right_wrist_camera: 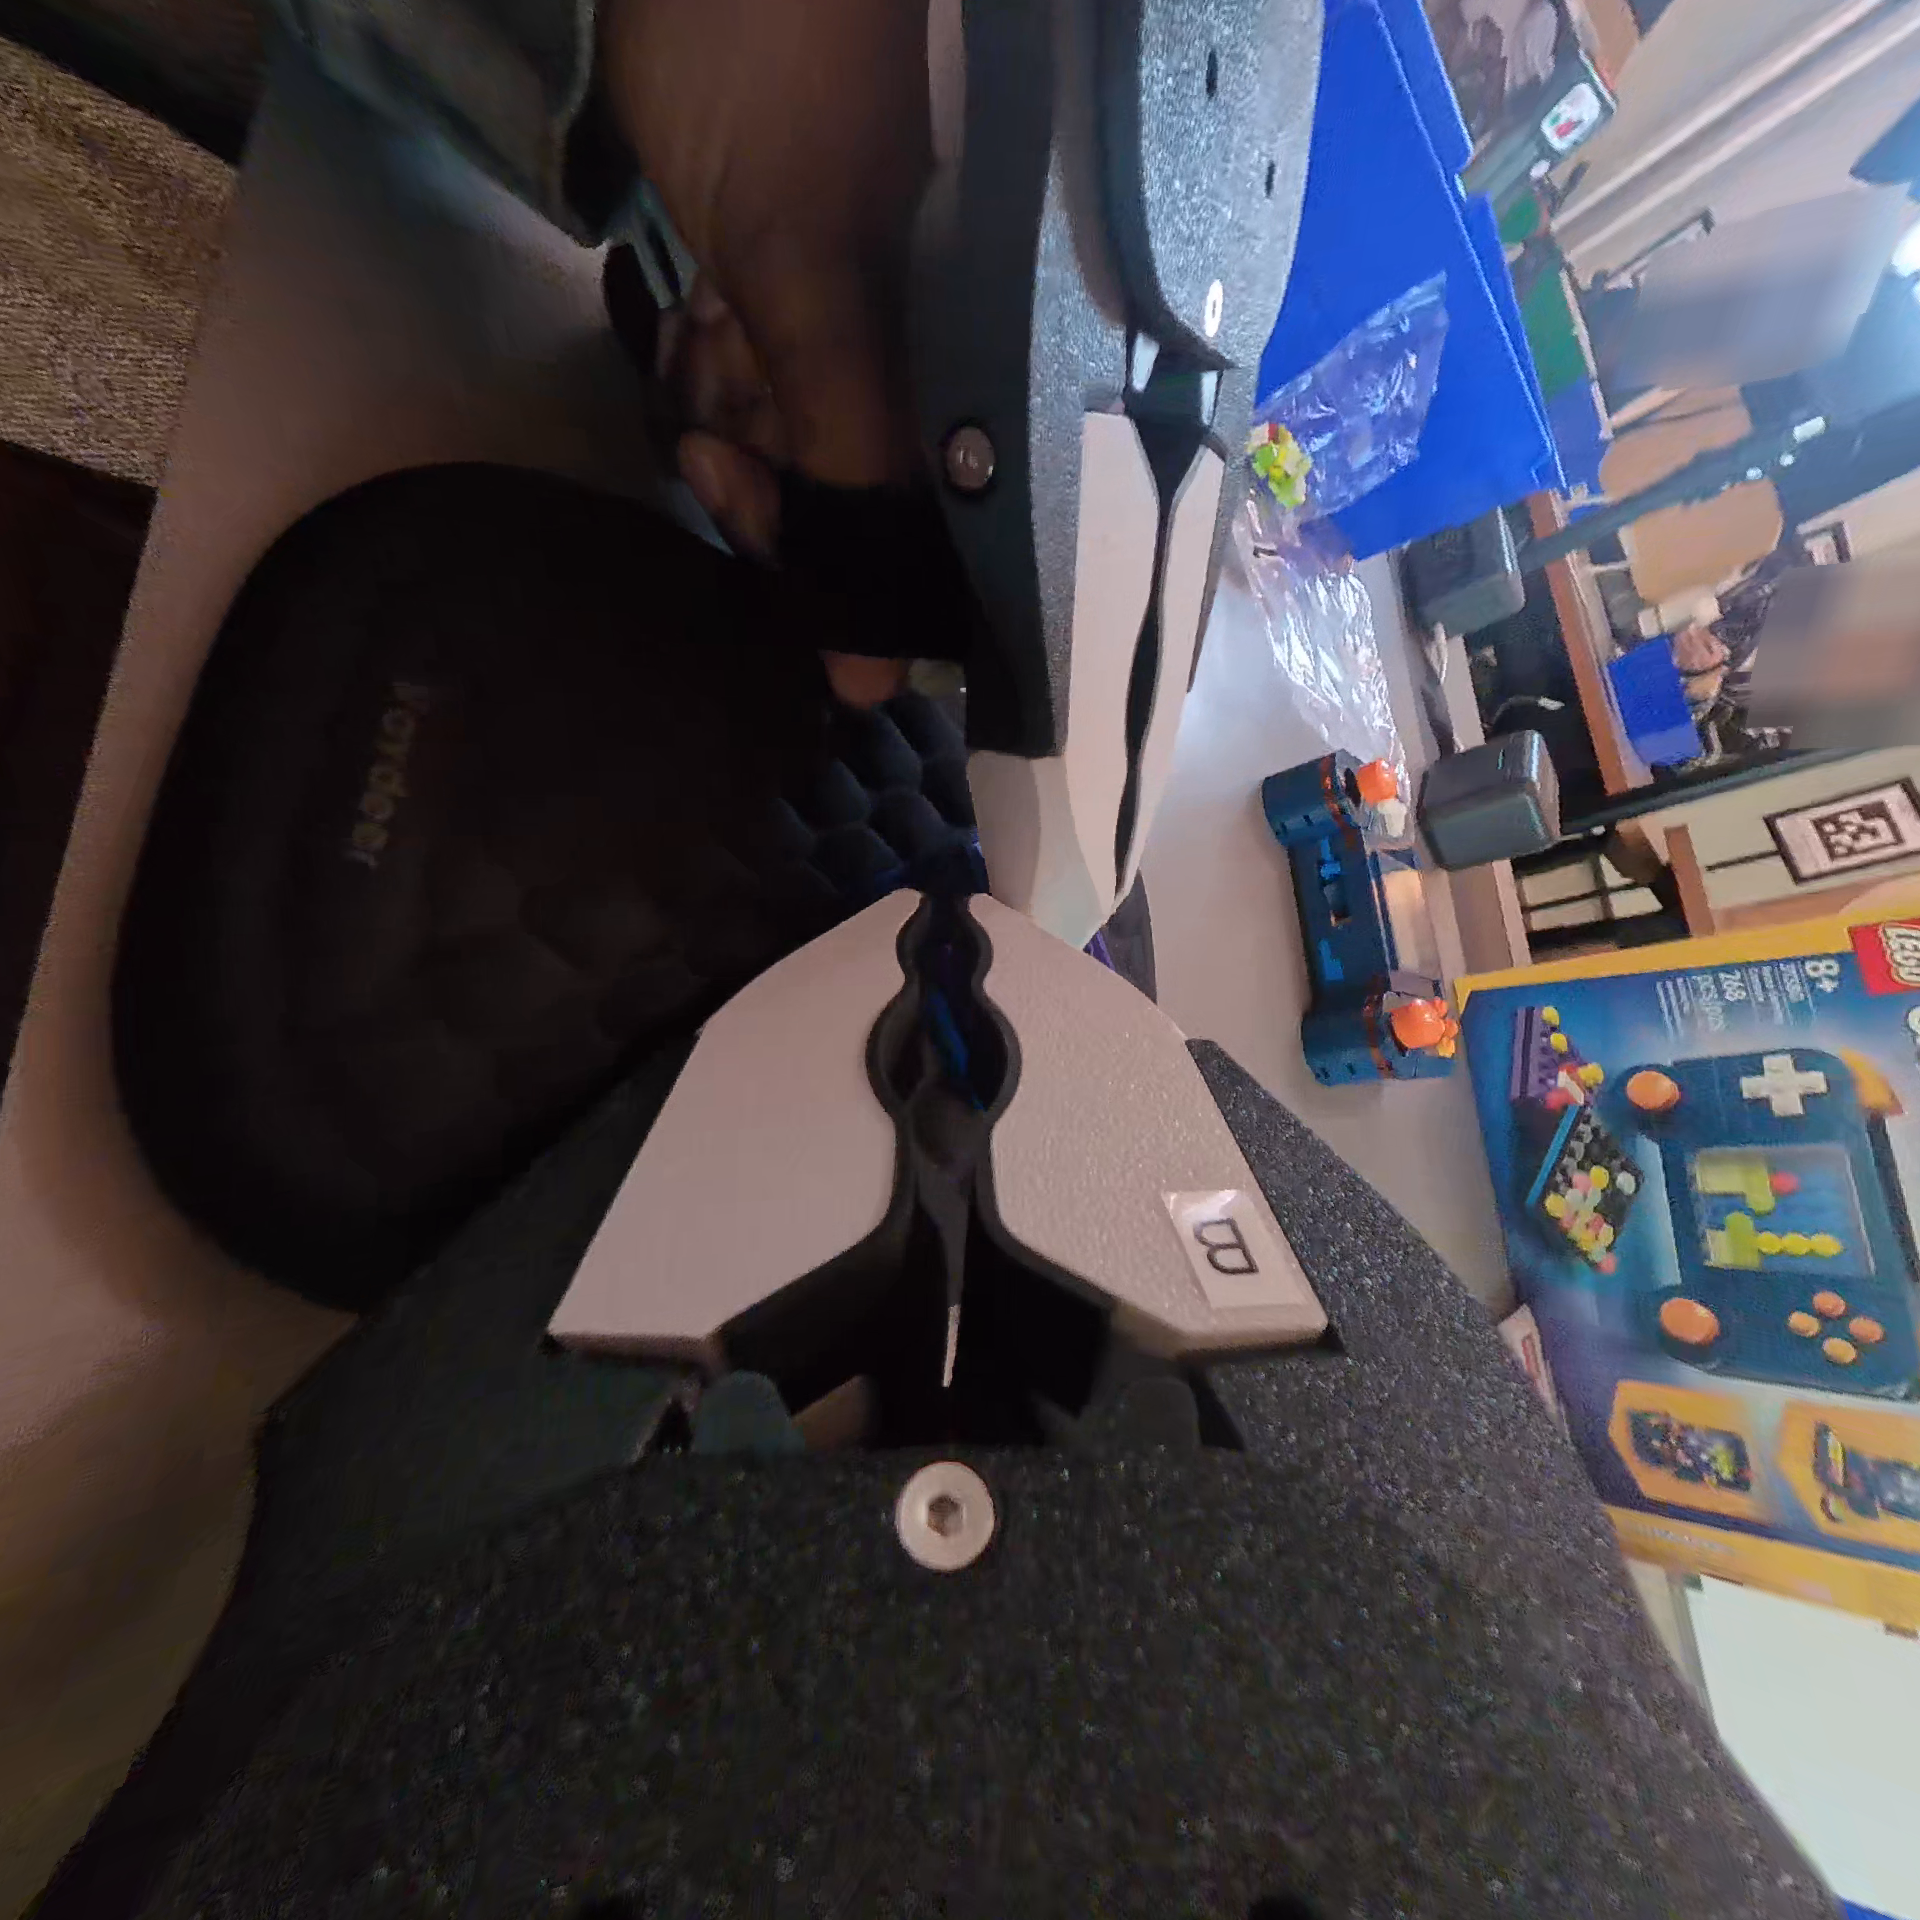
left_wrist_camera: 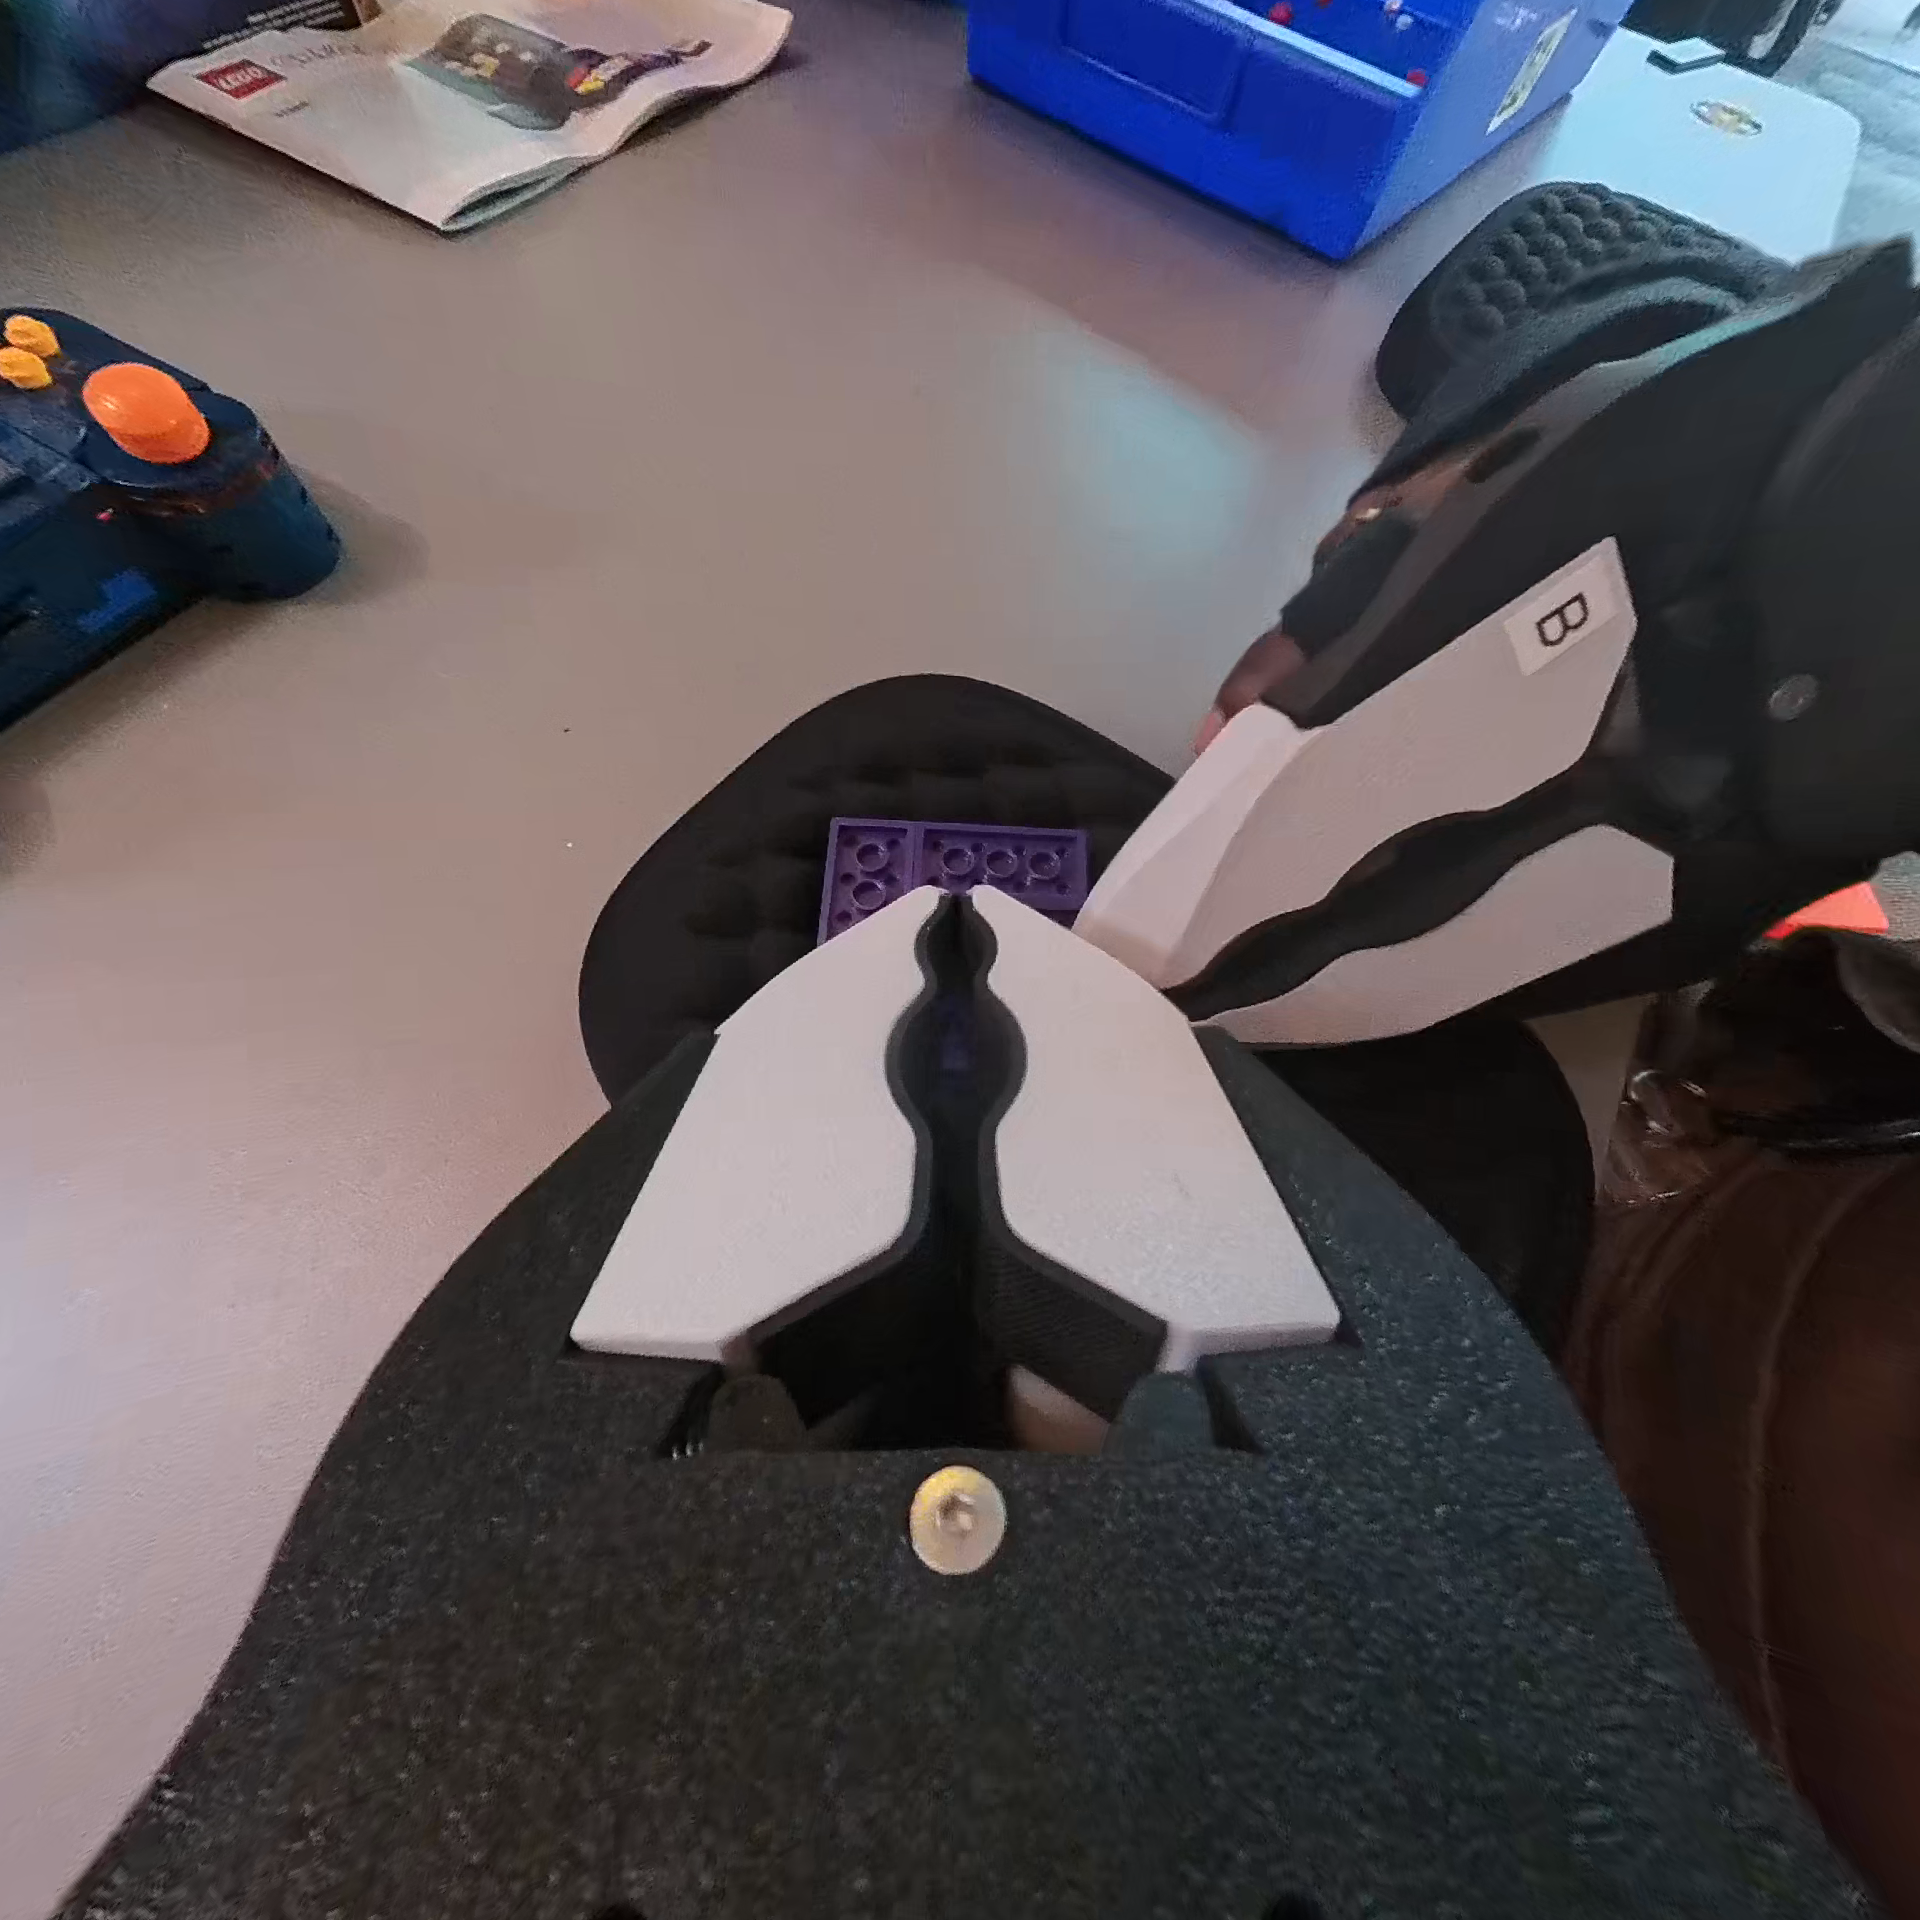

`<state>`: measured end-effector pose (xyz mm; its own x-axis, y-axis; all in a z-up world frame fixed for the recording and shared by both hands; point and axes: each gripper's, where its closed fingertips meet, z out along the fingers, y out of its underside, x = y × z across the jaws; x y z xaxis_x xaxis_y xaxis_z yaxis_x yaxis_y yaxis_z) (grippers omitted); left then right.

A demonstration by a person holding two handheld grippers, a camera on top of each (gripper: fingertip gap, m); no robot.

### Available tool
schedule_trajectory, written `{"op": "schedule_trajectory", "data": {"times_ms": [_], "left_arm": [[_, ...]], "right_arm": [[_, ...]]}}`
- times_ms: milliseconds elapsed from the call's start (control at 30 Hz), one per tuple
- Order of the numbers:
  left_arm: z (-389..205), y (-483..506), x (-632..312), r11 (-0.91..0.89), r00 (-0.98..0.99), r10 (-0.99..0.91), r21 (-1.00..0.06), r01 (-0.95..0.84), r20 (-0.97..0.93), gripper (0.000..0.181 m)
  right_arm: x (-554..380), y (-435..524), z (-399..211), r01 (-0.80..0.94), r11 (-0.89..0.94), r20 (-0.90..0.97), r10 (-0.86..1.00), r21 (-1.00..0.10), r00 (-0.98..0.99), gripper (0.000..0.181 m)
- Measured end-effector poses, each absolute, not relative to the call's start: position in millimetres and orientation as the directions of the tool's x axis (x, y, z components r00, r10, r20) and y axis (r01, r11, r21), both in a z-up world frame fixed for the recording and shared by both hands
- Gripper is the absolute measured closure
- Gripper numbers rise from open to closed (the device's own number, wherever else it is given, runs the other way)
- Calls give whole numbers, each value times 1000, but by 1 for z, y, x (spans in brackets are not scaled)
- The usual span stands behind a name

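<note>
My left gripper (left_wrist_camera: 956, 906) is shut on the near edge of a purple brick plate (left_wrist_camera: 951, 857). The plate is underside up, with a seam across it, and sits just above a black padded rest (left_wrist_camera: 727, 894). My right gripper (left_wrist_camera: 1169, 992) comes in from the right, shut at the plate's right end. In the right wrist view my right gripper (right_wrist_camera: 945, 920) is shut on a thin blue-purple edge (right_wrist_camera: 940, 1013) between its white fingers. The left gripper (right_wrist_camera: 1117, 894) hangs in from above with its tips beside mine. The black rest (right_wrist_camera: 468, 883) lies behind them.
A dark blue brick-built game controller (left_wrist_camera: 125, 499) with orange knobs lies left on the grey table, also in the right wrist view (right_wrist_camera: 1351, 935). An instruction booklet (left_wrist_camera: 468, 94) and a blue bin (left_wrist_camera: 1247, 104) lie farther back. A toy set box (right_wrist_camera: 1704, 1247) and a plastic bag (right_wrist_camera: 1330, 499) are nearby. My left and right fingertips are right by each other.
</note>
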<state>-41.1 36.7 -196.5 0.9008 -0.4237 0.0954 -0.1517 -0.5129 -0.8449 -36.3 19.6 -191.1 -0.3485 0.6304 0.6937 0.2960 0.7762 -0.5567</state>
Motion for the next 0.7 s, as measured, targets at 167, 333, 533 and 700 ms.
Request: {"op": "schedule_trajectory", "data": {"times_ms": [167,333,533,700], "left_arm": [[-194,38,-42,-522,898,-414,-847,-102,147,181],[-158,25,-47,-334,854,-494,-942,-14,163,181],[-171,16,-74,-284,839,-482,-861,-422,-252,141],[-143,29,-89,-249,923,-383,-960,-125,-20,144]], "right_arm": [[-37,21,-186,292,810,761,582,-509,-287,178],[-34,37,-183,339,672,616,740,-658,-271,181],[-32,32,-183,329,593,481,798,-735,-362,181],[-44,73,-165,438,347,229,926,-829,-299,105]]}}
